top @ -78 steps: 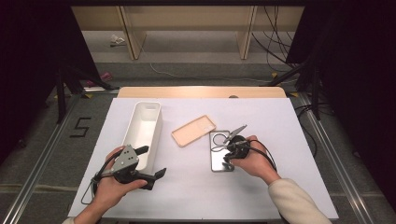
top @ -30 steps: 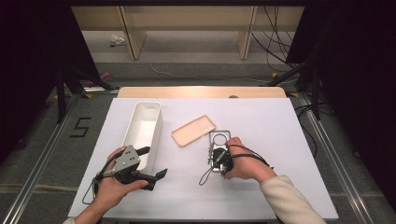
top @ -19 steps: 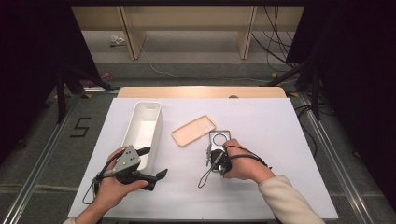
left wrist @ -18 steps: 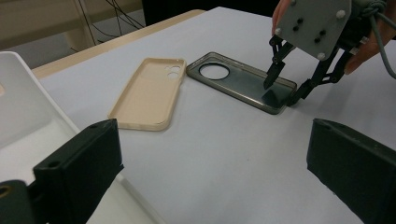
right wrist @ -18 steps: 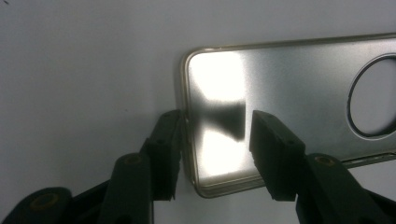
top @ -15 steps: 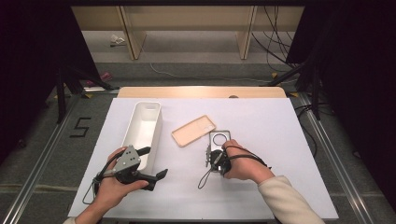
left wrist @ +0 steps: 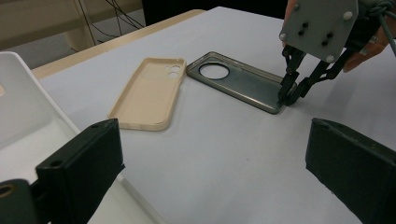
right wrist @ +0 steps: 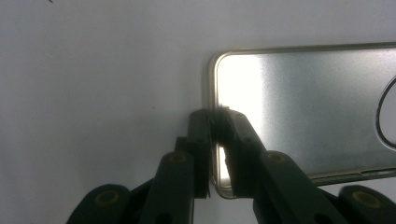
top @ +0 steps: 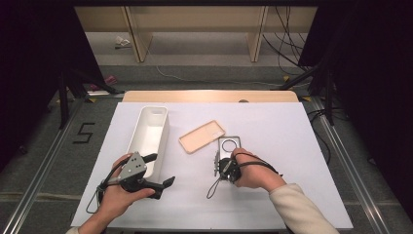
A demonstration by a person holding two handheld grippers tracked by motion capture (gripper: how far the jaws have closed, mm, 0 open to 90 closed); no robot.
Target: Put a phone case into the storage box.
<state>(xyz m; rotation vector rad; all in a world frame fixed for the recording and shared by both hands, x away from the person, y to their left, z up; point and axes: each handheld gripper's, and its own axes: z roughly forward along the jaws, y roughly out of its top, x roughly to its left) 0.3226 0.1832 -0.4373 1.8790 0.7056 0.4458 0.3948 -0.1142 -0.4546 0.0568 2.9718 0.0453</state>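
Observation:
A grey see-through phone case (top: pixel 229 145) lies flat at mid-table, with a beige phone case (top: pixel 201 136) just left of it. My right gripper (top: pixel 216 159) points down at the grey case's near short edge. Its jaws have just been closing and now pinch that rim (right wrist: pixel 215 116). From the left gripper view, the right gripper (left wrist: pixel 285 95) grips the near end of the grey case (left wrist: pixel 233 79), and the beige case (left wrist: pixel 147 93) lies beside it. My left gripper (top: pixel 160 169) rests on the table by the white bin (top: pixel 148 136), open and empty (left wrist: pixel 212 140).
The long white bin (left wrist: pixel 28 107) stands at the table's left, close to my left hand. The white table (top: pixel 292 141) has bare room to the right and along the front. A cable trails from each gripper.
My right gripper came round from the grey case's right side to its near short edge, and its jaws closed on the rim. The left hand stayed put.

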